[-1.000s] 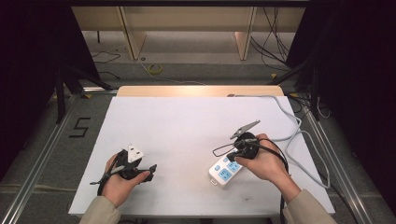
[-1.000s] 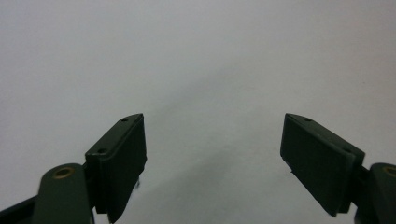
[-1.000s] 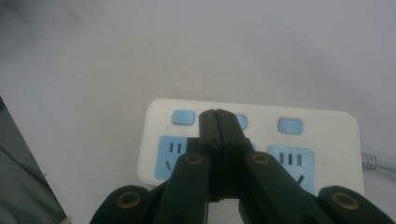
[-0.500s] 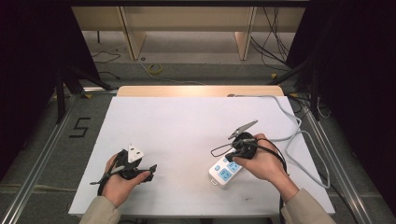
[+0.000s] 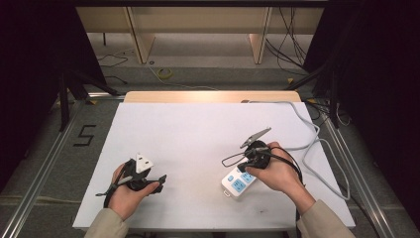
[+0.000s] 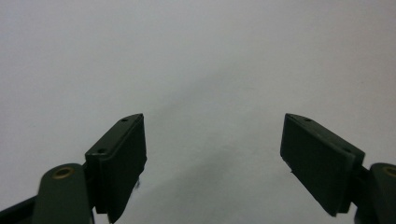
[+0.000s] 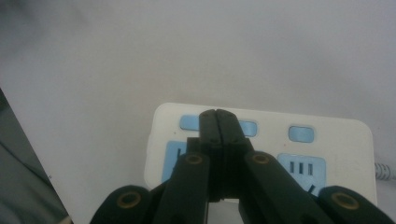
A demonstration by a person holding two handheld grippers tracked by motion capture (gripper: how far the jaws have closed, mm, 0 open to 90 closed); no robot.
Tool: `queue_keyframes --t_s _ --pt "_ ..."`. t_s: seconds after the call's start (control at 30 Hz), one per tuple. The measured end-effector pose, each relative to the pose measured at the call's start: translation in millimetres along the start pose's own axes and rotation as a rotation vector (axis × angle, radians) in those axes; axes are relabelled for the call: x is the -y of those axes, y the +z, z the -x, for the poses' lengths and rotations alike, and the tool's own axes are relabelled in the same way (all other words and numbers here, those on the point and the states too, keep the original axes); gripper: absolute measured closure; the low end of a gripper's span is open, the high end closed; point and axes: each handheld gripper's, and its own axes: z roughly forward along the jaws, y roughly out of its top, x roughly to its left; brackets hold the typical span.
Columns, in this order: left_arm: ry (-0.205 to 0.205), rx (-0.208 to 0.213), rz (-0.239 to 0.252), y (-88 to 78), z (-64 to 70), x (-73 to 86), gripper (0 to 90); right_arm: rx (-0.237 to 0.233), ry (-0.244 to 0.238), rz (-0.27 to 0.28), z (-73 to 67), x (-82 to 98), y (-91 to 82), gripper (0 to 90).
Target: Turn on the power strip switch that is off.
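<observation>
My right gripper (image 7: 218, 122) jaws pressed together, empty, over white plastic power strip with blue sockets (image 5: 238, 182) near white worktop (image 5: 198, 134) front-right edge. My left gripper (image 6: 212, 156) jaws apart, empty. Risk: closed tips shove strip sideways.

White power strip (image 5: 236, 182) with blue sockets and a grey cable (image 5: 317, 134), lying flat on the table's near right part.

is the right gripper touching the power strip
Cannot tell. In the right gripper view the shut right gripper overlaps the power strip, but no view plainly shows contact or a gap.
</observation>
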Motion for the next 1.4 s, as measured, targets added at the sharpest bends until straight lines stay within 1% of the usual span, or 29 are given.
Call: queue_keyframes --t_s 1.4 --pt "-0.001 0.001 0.002 -0.2 0.0 0.0 22.4 -0.025 -0.026 -0.035 -8.1 -10.2 12.2 90.0"
